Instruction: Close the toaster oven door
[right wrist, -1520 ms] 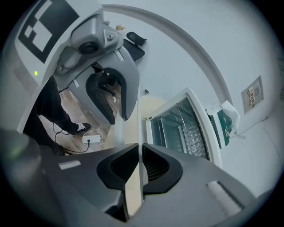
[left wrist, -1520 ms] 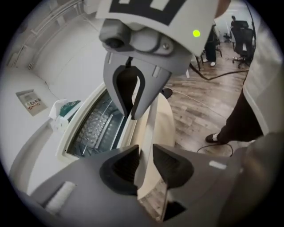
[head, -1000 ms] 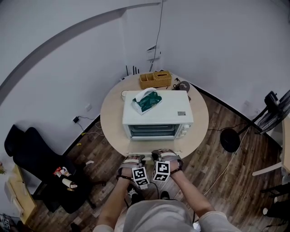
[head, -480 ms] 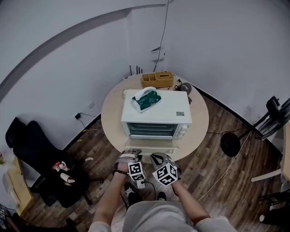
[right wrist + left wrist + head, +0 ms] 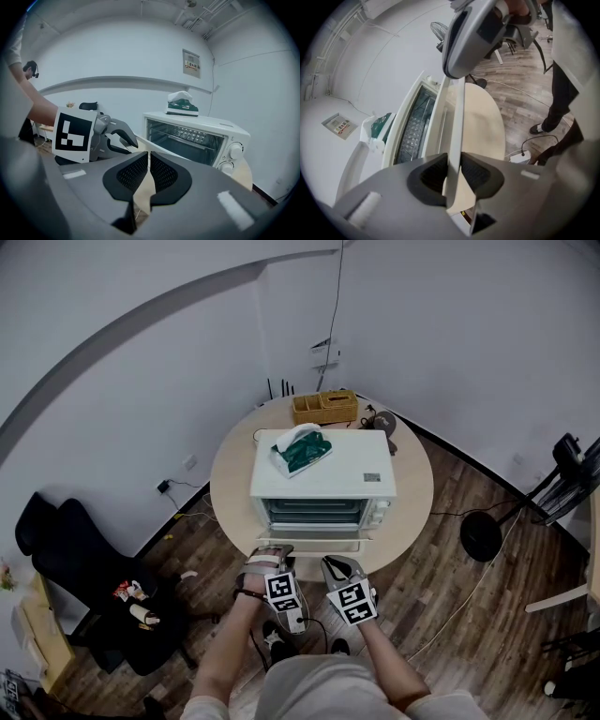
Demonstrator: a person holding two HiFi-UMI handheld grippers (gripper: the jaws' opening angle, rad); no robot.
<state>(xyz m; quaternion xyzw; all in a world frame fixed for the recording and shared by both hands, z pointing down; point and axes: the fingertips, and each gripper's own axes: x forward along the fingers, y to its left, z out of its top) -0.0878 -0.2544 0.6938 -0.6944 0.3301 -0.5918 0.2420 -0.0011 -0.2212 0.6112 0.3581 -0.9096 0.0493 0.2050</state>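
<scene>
While the oven door [image 5: 457,117] is lying open, the left claw [image 5: 453,172] is clamping its edge. The right claw [image 5: 149,171], just closing to a slit, is holding nothing.

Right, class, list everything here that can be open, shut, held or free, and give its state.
oven door: open, its free edge caught between the left jaws.
left gripper: shut on the door's edge.
right gripper: jaws have just been closing and are now together, nothing between them.
tissue pack: open, a tissue sticking out on top.
</scene>
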